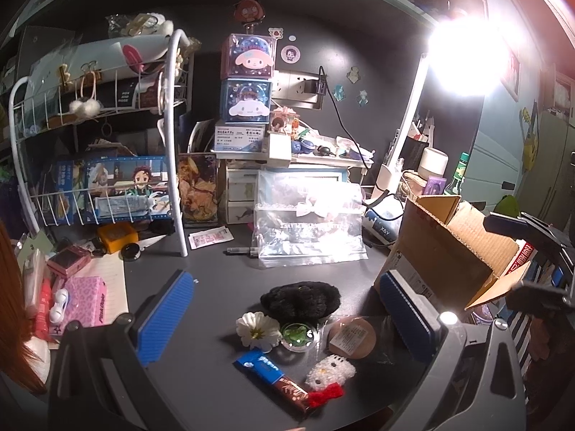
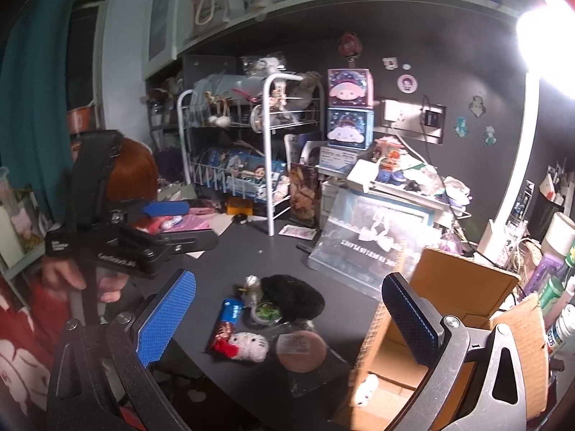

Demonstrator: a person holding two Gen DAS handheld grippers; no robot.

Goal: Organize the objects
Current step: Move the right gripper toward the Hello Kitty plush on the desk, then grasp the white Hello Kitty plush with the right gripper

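Loose items lie clustered on the dark desk, just left of the open box (image 1: 456,248): black pouf (image 1: 300,299), flower (image 1: 258,330), green dish (image 1: 297,336), round puff (image 1: 352,336), cat plush (image 1: 329,380) and snack bar (image 1: 273,377), whose long axis runs diagonally, away from the box. The left gripper (image 1: 287,319), fingers spread and empty, hangs directly over the cluster and appears the nearer tool. The right gripper (image 2: 287,323), likewise spread and empty, straddles the cluster and the box's left wall. A small white plush (image 2: 364,389) already lies in the box.
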